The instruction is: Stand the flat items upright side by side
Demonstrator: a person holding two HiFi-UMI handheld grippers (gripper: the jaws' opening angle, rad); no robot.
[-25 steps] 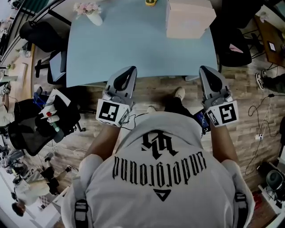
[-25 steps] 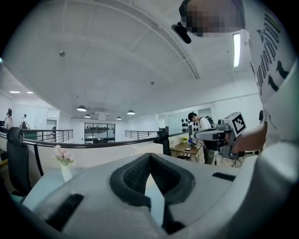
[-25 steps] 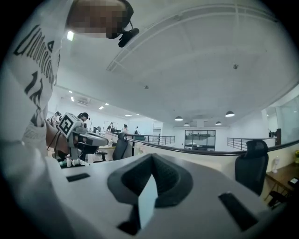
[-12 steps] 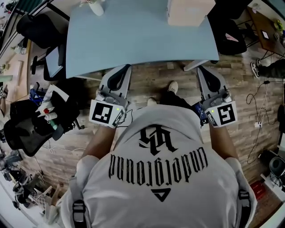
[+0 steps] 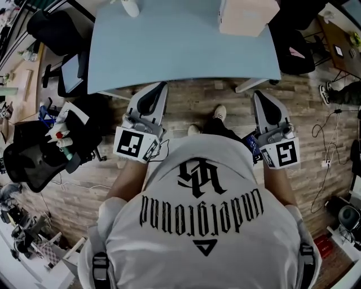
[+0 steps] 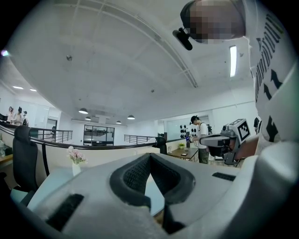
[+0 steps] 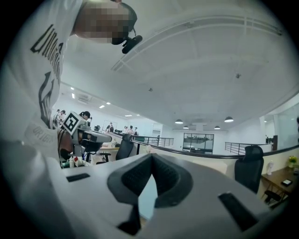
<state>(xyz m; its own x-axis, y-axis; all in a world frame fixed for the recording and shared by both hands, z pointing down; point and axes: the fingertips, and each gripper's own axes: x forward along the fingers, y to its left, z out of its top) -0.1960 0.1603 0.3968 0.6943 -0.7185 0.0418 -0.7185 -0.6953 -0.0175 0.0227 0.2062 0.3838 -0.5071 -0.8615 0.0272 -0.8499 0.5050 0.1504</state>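
The left claw (image 5: 157, 93) is pinched tight and empty, held low, short of the desk (image 5: 180, 51). A white vase (image 5: 131, 7) stands far ahead of it. A beige box (image 5: 248, 16) sits far ahead of the right claw (image 5: 263, 97), which is also closed on nothing. No flat items show in any view. It seems best to step closer, open the 2 claws and check the box.

Both tongs (image 5: 151, 100) (image 5: 265, 107) closed, empty, waist-high
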